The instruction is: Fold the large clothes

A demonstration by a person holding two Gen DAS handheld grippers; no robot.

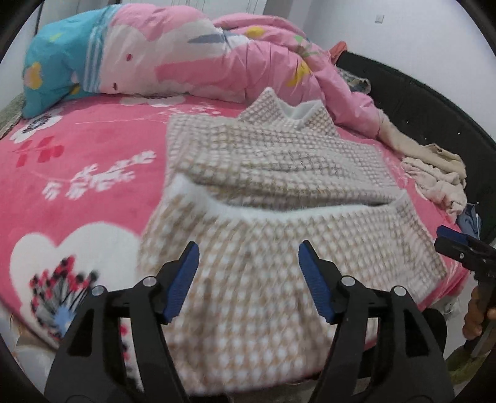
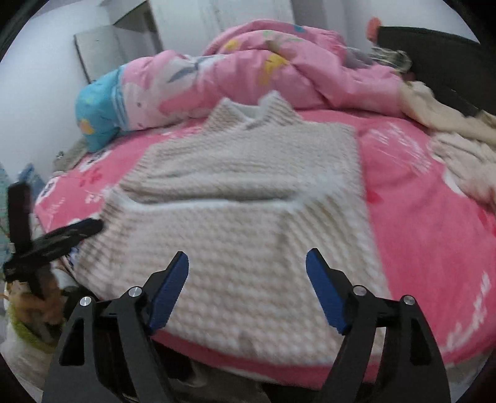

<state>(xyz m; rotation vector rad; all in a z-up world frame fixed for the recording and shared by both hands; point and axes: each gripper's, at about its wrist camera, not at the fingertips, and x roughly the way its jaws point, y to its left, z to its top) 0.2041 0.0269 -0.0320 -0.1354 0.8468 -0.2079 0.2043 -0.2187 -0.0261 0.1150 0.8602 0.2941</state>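
While both tools hover, a checked sweater point(image 1: 272, 173) lies folded on the pink bed point(image 1: 77, 173).
The left gripper point(image 1: 248, 279) and right gripper point(image 2: 247, 288) stand spread, gripping nothing.

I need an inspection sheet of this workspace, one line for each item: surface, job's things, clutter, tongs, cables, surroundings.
Surface: bed with a pink flowered plush blanket.
Job's things: beige and white checked knit garment lies spread on the blanket, its near part folded up over the middle, collar at the far end.
Clutter: pink and blue printed quilt bunched at the far side; crumpled cream clothes at the right edge.
Tongs: left tongs open, nothing between the blue pads; right tongs open, likewise empty, above the garment's near edge.
Cables: nothing seen.
Surroundings: black bed frame, white wall.
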